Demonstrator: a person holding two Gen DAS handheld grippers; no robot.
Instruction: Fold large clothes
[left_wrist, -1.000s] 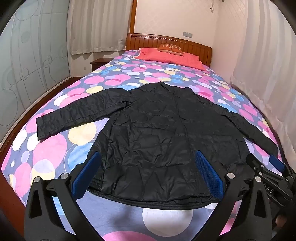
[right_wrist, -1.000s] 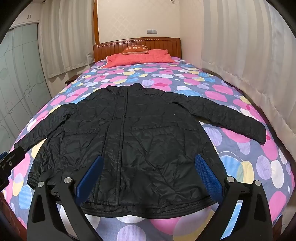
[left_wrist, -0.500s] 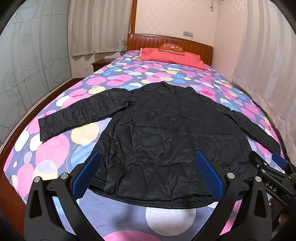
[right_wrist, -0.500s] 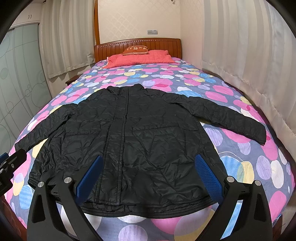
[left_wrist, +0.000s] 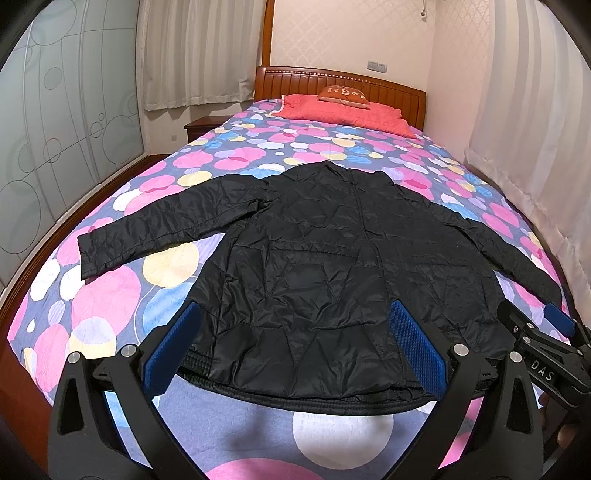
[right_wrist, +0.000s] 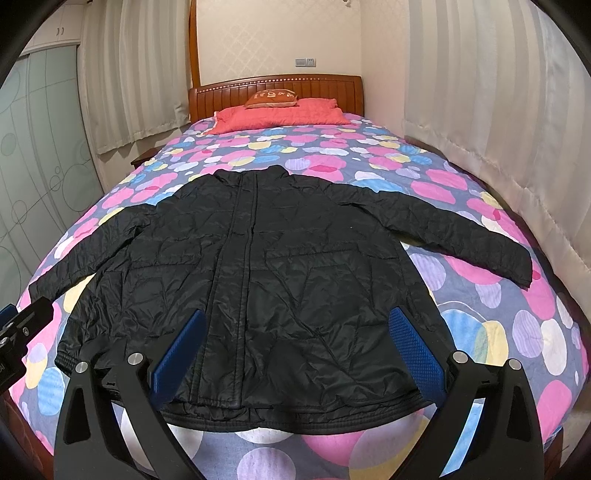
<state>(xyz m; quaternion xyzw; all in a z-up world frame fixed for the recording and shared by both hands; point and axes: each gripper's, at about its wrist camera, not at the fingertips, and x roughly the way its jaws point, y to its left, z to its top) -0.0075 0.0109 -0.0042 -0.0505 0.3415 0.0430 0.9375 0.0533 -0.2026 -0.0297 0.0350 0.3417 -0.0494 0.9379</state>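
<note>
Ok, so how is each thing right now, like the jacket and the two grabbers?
Black quilted jacket: spread flat on the bed, front closed, both sleeves out, unfolded.
Left gripper with blue pads: open, holding nothing.
Right gripper with blue pads: open, holding nothing.
Coral pillow: lying at the headboard.
Cream curtains: drawn shut.

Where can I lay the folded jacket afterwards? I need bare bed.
Free: the bedspread between the jacket collar and the red pillow, and the strip below the hem at the foot. Crowded: the middle, where both sleeves spread nearly edge to edge.
</note>
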